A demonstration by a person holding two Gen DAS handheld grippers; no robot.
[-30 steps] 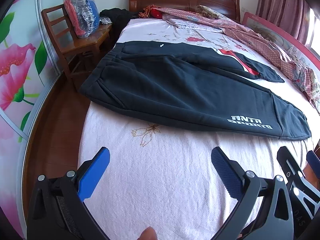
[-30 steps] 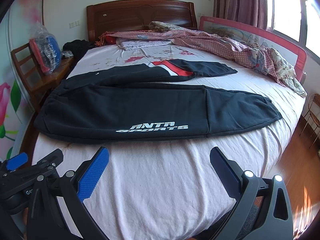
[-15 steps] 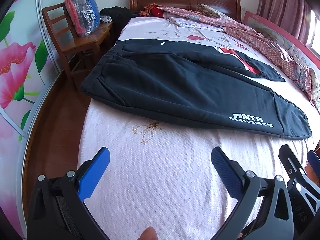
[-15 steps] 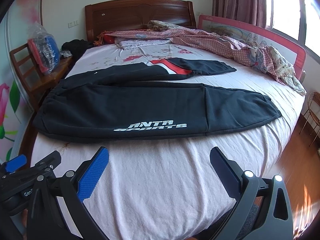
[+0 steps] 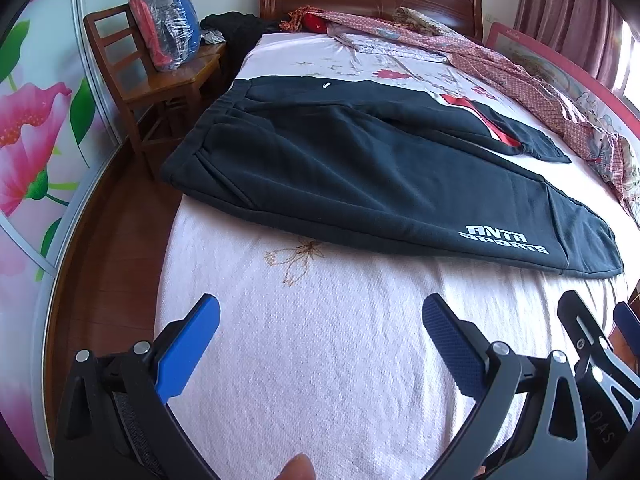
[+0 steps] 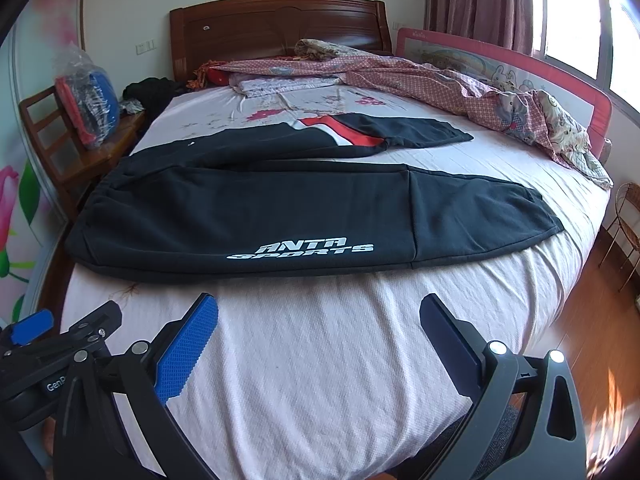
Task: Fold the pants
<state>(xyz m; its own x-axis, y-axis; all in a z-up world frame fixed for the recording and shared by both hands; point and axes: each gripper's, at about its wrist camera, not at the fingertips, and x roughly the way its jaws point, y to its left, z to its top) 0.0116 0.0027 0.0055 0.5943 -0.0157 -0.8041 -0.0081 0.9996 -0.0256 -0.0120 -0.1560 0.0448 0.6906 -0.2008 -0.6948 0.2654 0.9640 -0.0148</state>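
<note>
Black sweatpants point(image 5: 360, 168) point(image 6: 280, 208) lie spread flat across the pink bed, waistband to the left, legs running right. The near leg carries white "ANTA SPORTS" lettering point(image 6: 300, 249); the far leg has a red and white patch point(image 6: 340, 132). My left gripper point(image 5: 320, 320) hovers open over bare sheet, short of the near leg's edge, nothing between its blue pads. My right gripper point(image 6: 319, 318) is open too, just in front of the lettering. Each gripper shows at the edge of the other's view.
A wooden chair point(image 5: 160, 80) with a plastic-wrapped bundle point(image 5: 168, 32) stands left of the bed. A rumpled patterned quilt point(image 6: 460, 92) lies along the far right, beside a red bed rail point(image 6: 520, 72). Wooden headboard point(image 6: 280, 28) behind; wood floor on both sides.
Both grippers have edged slightly back and up from the pants; the view of the bed shifts a little. The pants lie unmoved and both grippers stay open.
</note>
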